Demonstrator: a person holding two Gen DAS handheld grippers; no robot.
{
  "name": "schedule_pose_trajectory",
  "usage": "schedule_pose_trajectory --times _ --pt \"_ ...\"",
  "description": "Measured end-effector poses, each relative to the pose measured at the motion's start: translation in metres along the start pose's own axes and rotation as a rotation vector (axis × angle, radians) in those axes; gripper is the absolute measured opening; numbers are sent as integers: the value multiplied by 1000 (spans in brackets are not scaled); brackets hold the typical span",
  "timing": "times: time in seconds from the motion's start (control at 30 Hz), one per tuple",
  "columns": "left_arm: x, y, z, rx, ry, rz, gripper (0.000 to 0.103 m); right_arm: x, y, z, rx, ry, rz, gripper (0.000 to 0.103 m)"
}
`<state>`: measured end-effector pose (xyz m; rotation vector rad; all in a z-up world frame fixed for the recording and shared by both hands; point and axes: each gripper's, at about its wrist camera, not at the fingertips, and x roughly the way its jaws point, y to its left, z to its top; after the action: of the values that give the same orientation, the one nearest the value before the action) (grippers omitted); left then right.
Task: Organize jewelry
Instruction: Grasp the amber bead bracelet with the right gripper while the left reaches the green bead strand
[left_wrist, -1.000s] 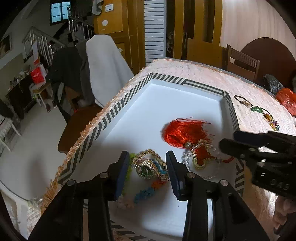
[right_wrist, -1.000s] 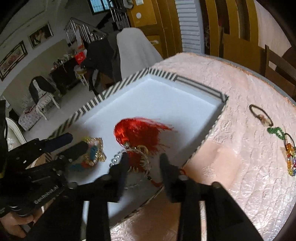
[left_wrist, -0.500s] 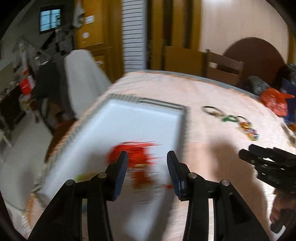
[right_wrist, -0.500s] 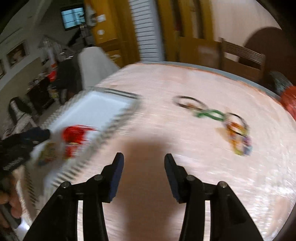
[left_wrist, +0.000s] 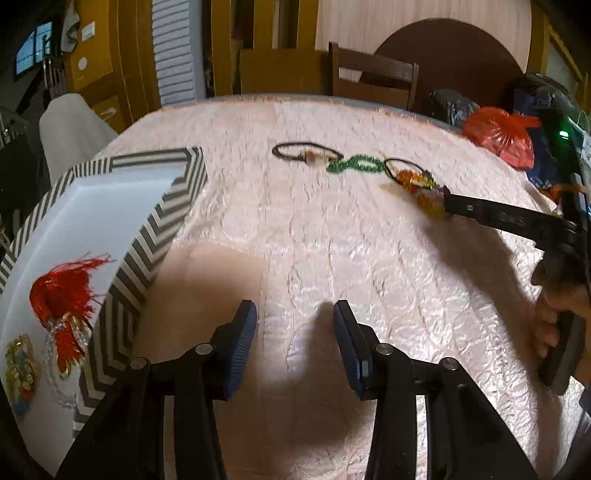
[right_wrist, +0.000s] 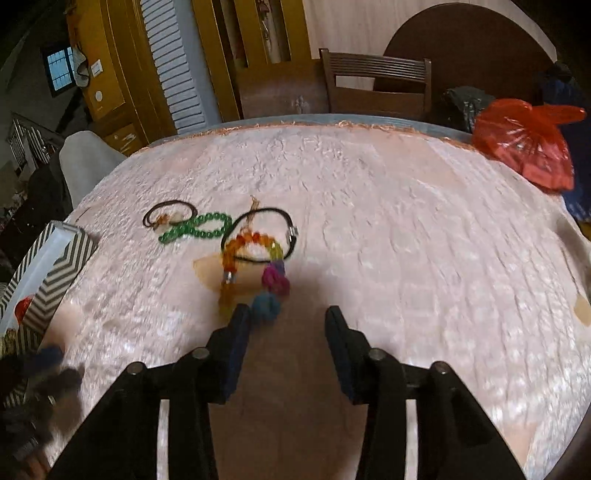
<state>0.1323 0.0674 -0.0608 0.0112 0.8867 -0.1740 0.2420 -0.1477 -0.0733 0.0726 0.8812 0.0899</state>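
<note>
On the pink-clothed bench, the right tool is closing on nothing, just short of the multicoloured bead bracelet. Left tool stands apart, empty, beside the striped tray. No writing reads clearly.

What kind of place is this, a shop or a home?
Most likely a home dining room: a round table under a pink tablecloth, a wooden chair behind it, and a staircase railing at the far left.

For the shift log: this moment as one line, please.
left gripper: open, empty | right gripper: closing, empty, near multicolour bracelet | tray: two pieces in
</note>
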Motion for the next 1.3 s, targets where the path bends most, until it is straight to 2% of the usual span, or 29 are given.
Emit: schedule_pose_trajectory --times 0.2,0.33,0.47,0.57,0.7,0.8,0.93,1.0,1.07,1.1,1.3 --pt "3 1 -2 -10 4 1 30 25 5 22 15 10 14 26" --pt "1 1 -3 -9 5 2 33 27 15 23 -42 28 -40 11" --pt "2 -3 -3 6 9 12 34 15 21 9 -133 55 -75 9" --pt "4 -5 1 25 24 4 34 -3 12 -5 -161 112 -107 9" --pt "-2 -8 29 23 -15 -23 34 -28 -6 -25 -148 179 -127 9" --pt "8 -16 63 56 -32 -57 34 -43 -19 -37 -105 210 -123 9" --pt "41 -33 104 105 -31 -140 34 -50 -30 -45 -51 201 -105 9" --pt "56 -46 113 173 -26 -123 34 -50 -32 -46 -39 191 -103 9" --pt "72 -59 121 256 -14 -103 30 -51 -32 -48 -40 180 -98 10" --pt "78 -60 124 267 -6 -107 24 -52 -33 -49 -38 177 -89 10" --pt "100 -63 137 279 35 -95 7 -53 -37 -49 -32 178 -47 10"
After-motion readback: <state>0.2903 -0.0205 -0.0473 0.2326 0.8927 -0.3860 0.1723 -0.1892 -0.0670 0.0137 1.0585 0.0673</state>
